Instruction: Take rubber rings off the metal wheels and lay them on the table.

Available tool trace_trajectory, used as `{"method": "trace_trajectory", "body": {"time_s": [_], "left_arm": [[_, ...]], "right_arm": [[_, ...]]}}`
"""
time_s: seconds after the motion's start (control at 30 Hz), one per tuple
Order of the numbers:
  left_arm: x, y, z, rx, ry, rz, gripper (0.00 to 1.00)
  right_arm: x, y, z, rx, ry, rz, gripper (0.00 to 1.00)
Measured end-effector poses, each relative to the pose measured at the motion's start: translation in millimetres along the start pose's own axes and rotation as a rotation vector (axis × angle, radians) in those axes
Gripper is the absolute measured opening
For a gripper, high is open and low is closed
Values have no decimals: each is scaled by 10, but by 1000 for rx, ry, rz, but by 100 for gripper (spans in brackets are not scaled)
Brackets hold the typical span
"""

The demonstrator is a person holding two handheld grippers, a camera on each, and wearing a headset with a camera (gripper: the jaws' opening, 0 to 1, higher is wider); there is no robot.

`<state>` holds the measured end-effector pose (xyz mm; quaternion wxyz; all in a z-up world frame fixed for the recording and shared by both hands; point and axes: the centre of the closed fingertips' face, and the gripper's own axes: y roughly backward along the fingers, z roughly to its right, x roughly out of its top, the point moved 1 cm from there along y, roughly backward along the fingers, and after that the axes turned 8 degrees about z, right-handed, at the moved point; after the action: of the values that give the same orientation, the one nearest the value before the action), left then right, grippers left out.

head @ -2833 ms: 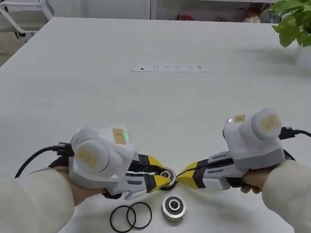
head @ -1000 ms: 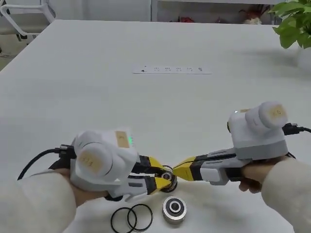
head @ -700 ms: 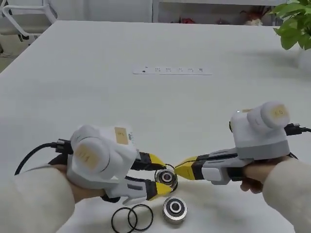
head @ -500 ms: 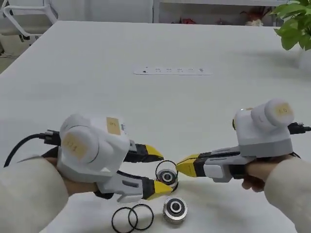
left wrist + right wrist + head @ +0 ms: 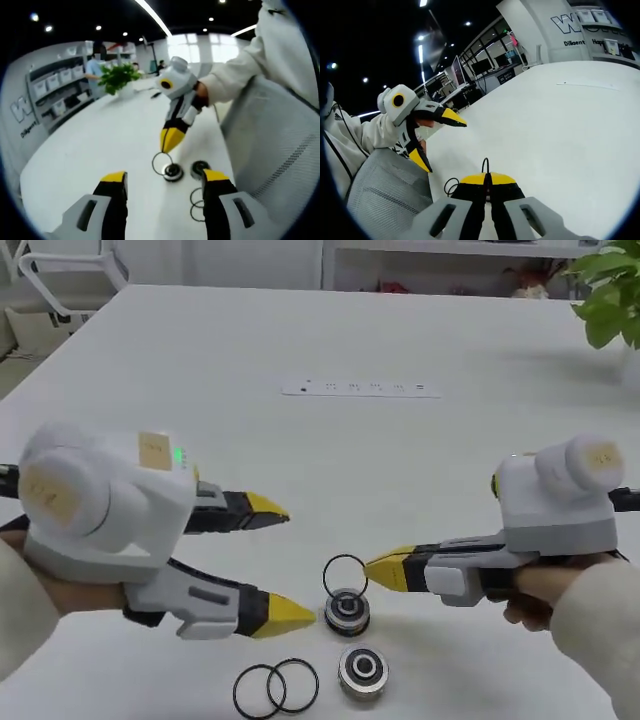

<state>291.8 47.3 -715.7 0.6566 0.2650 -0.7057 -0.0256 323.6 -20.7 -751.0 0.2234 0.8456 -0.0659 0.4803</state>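
Now left tongs (image 5: pixel 280 560) have let go, jaws spread wide, leaving the wheel (image 5: pixel 346 608) on the table (image 5: pixel 400 470) between both tips. Right tongs (image 5: pixel 375 568) stay pressed on the rubber ring (image 5: pixel 326 578), hanging just above the wheel; looks freed, so laying it down comes next

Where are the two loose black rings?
The two rings lie overlapping on the table at the head view's bottom edge, just left of the nearer metal wheel.
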Motion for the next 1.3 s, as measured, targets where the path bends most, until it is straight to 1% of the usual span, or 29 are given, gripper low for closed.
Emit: {"method": "trace_trajectory", "body": {"time_s": [0.07, 0.27, 0.37, 0.5, 0.53, 0.63, 0.73, 0.77, 0.87, 1.07, 1.2, 1.3], "left_arm": [[3, 67, 2, 7, 11, -4, 65], [52, 296, 8, 41, 13, -4, 79], [61, 408, 13, 58, 18, -2, 83], [44, 528, 8, 84, 23, 0, 86], [39, 565, -3, 97, 26, 2, 87], [38, 637, -2, 114, 35, 13, 90], [19, 739, -2, 139, 57, 31, 99], [11, 766, -5, 148, 62, 33, 100], [-8, 845, 3, 165, 79, 45, 100], [-79, 949, 69, 194, 98, 42, 100], [-152, 993, 130, 205, 123, 44, 100], [-214, 1026, 163, 218, 137, 37, 100]], "right_arm": [[19, -2, -32, 4, -2, 5, 0], [44, -25, -141, 22, 2, 6, 0], [62, -39, -207, 36, 7, 6, 0], [72, -58, -269, 51, 14, 1, 0], [73, -62, -284, 55, 15, 0, 0], [78, -74, -296, 66, 18, -3, 0], [79, -94, -343, 80, 20, -10, 0], [79, -99, -357, 85, 19, -11, 0], [72, -122, -418, 98, 21, -18, 0], [14, -175, -547, 130, 22, -43, 0], [-37, -207, -633, 153, 25, -64, 0], [-90, -227, -655, 165, 29, -84, 0]]}}
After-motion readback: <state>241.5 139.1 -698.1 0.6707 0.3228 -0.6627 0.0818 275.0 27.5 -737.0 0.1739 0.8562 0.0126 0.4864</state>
